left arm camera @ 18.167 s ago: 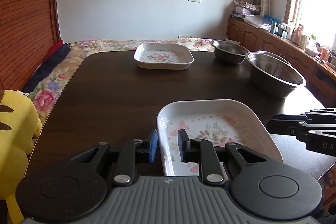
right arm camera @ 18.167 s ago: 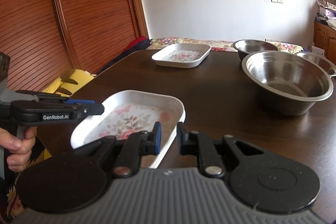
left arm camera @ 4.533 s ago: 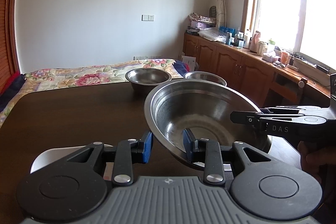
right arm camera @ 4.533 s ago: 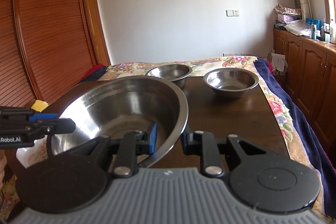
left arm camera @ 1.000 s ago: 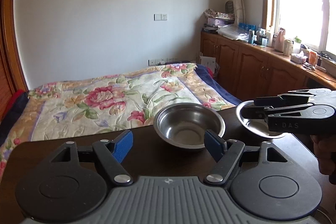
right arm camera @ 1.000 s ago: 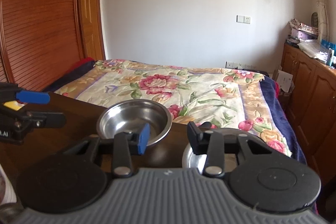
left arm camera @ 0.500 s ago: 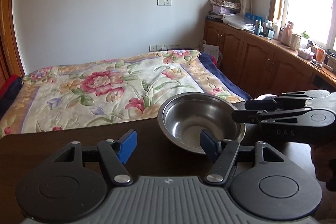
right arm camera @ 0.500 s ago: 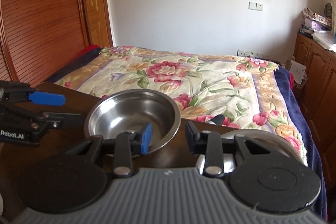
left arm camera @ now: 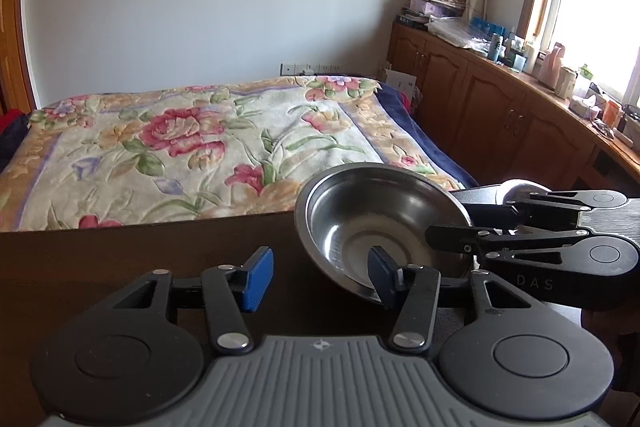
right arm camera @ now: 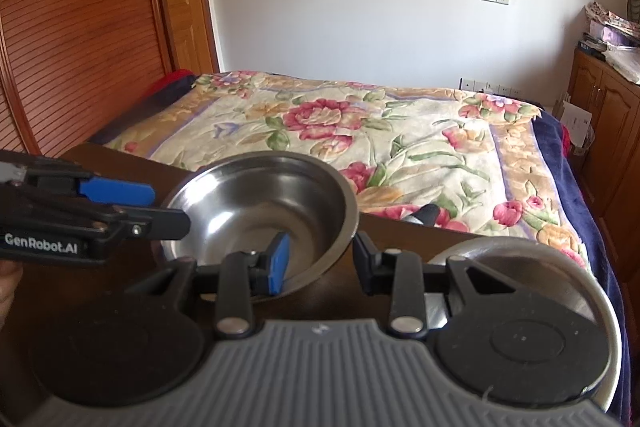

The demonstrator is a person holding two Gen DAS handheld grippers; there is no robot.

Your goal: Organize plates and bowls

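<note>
A small steel bowl [left arm camera: 380, 223] [right arm camera: 264, 211] sits near the far edge of the dark table [left arm camera: 120, 259]. My left gripper [left arm camera: 320, 279] is open; its right pad is inside the bowl, its left pad outside, so the near-left rim lies between them. My right gripper [right arm camera: 322, 261] is open too, straddling the bowl's right rim. Each gripper shows in the other's view, the right gripper [left arm camera: 448, 231] and the left gripper [right arm camera: 160, 207], on opposite sides of the bowl. A second steel bowl [right arm camera: 560, 267] [left arm camera: 520, 185] stands to the right, mostly hidden by my right gripper's body.
Past the table's far edge lies a bed with a floral blanket [left arm camera: 180, 147] [right arm camera: 380, 139]. Wooden cabinets [left arm camera: 500, 115] with cluttered tops run along the right wall under a window. A slatted wooden door [right arm camera: 80, 27] stands on the left.
Both grippers have closed in on the small bowl from either side. Its rim now lies between each pair of jaws; half a second ago they were just short of it.
</note>
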